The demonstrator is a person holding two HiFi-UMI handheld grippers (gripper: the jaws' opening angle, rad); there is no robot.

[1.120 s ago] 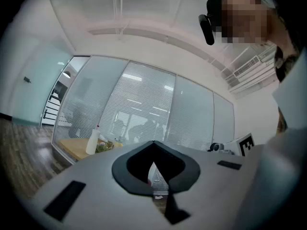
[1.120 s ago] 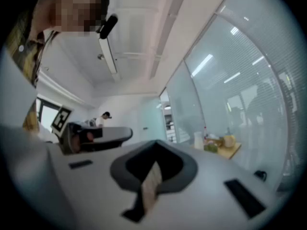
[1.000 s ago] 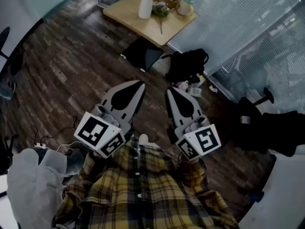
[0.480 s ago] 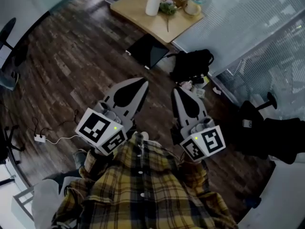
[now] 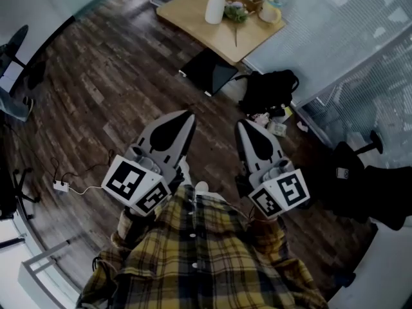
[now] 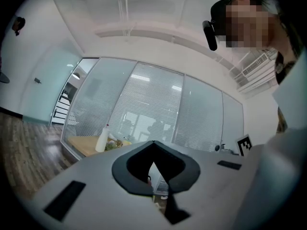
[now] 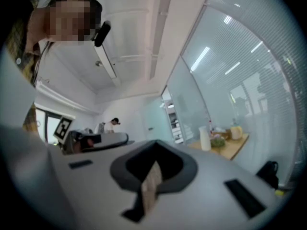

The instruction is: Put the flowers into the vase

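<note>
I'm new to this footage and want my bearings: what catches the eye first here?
First, the grey-and-black left gripper and right gripper, both shut and empty, side by side just ahead of a yellow plaid shirt in the head view's foreground. Farther off, at the top, a light wooden table carries a tall white vase with green-leaved flowers beside it. A black backpack sits on the dark wood floor near the table.

Dim head view, fisheye-warped edges
</note>
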